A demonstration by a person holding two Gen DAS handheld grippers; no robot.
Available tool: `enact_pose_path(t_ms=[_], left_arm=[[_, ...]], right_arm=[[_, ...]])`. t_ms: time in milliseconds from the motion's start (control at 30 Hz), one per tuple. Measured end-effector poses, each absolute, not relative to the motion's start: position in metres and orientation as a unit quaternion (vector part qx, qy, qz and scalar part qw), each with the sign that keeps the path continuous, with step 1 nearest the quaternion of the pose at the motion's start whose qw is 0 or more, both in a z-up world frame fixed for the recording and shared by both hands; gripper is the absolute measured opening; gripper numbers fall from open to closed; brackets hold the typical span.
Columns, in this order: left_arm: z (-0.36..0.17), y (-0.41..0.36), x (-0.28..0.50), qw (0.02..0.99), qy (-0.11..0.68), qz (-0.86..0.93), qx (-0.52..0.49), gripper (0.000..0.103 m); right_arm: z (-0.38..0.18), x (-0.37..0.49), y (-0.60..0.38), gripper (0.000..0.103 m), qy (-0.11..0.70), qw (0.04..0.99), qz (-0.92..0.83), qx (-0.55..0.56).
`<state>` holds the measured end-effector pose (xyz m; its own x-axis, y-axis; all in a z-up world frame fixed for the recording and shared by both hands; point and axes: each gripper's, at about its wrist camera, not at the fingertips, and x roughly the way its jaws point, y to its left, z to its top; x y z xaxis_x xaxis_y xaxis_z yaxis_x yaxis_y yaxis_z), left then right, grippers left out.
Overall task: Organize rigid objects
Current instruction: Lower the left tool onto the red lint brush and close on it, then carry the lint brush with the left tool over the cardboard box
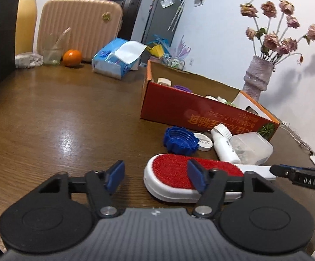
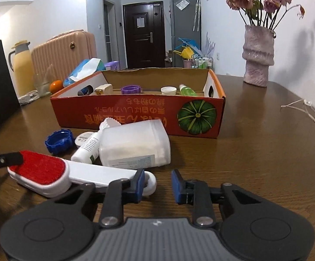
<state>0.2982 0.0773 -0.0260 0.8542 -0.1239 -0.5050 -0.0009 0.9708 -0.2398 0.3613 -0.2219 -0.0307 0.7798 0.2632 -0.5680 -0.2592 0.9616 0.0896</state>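
A lint brush [image 1: 174,167] with a red pad and a white handle [image 2: 101,174] lies flat on the brown table. My left gripper [image 1: 156,177] is open at the head end: one pad hangs over the red pad, the other stands clear on bare table. My right gripper [image 2: 158,186] is open at the handle's round tip, which pokes partly into the gap. Behind the brush lie a blue lid [image 2: 59,141], a round white tin [image 2: 82,139], a small white bottle [image 2: 88,148] and a translucent jar [image 2: 135,148]. The orange cardboard box [image 2: 135,113] holds several small items.
A vase of dried flowers [image 2: 258,56] stands at the back right, with a white cable [image 2: 309,113] near the right edge. Far left are a tissue pack [image 1: 114,63], an orange [image 1: 71,57], a glass [image 1: 52,54] and a yellow flask [image 1: 26,21].
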Motion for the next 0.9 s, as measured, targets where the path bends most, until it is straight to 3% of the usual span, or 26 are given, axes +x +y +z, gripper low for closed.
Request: enact_pose_path(t_ms=[100, 333, 433, 667, 900], left_arm=[[-0.025, 0.069, 0.295, 0.962, 0.251, -0.043, -0.099, 0.047], [-0.024, 0.060, 0.292, 0.962, 0.248, -0.057, -0.096, 0.047], [-0.023, 0.057, 0.290, 0.961, 0.250, -0.071, -0.093, 0.047], [-0.023, 0.047, 0.270, 0.958, 0.256, -0.081, -0.100, 0.046], [-0.026, 0.054, 0.245, 0.947, 0.256, -0.099, -0.169, 0.046]], right_arm=[[-0.031, 0.365, -0.230, 0.023, 0.314, 0.937, 0.152, 0.033], [-0.036, 0.368, -0.246, 0.021, 0.336, 0.926, 0.149, 0.079], [-0.035, 0.364, -0.244, 0.012, 0.335, 0.928, 0.147, 0.074], [-0.035, 0.355, -0.259, 0.011, 0.336, 0.926, 0.135, 0.106], [-0.027, 0.326, -0.269, 0.012, 0.315, 0.936, 0.124, 0.100]])
